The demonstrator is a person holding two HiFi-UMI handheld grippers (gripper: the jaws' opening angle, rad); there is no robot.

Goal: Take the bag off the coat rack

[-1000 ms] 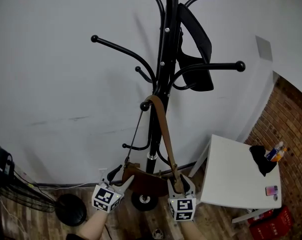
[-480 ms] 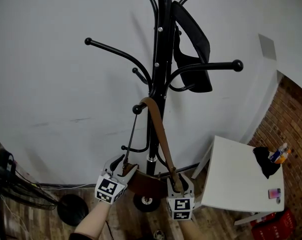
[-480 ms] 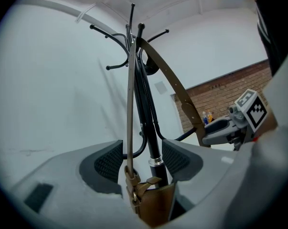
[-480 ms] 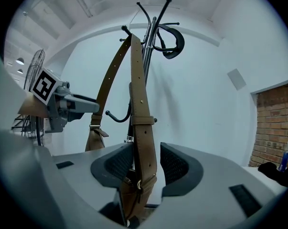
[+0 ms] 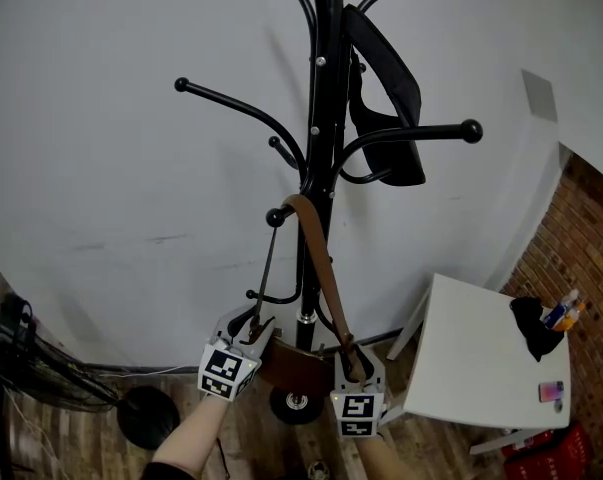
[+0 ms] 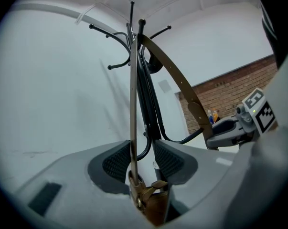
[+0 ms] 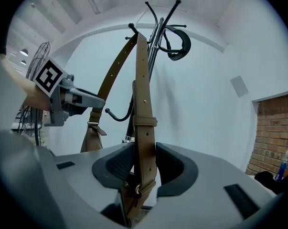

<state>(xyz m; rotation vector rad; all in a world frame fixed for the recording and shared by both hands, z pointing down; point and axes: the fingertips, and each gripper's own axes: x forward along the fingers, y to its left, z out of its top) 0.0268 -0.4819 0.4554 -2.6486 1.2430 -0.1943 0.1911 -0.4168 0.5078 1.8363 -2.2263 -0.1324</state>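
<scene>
Brown bag [image 5: 286, 363] hangs between the grippers, strap [image 5: 324, 268] looped over a coat rack [image 5: 315, 168] hook [image 5: 275, 217] above; jaws just narrowing, right gripper [image 5: 356, 363] pinches one strap end, left gripper [image 5: 249, 328] loosely brackets the other, likely for an even lift.

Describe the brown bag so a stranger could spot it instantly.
Find the black coat rack against the white wall. Low by its pole hangs a brown bag, its long strap looped over a hook. The only other hanging item is black and higher.
</scene>
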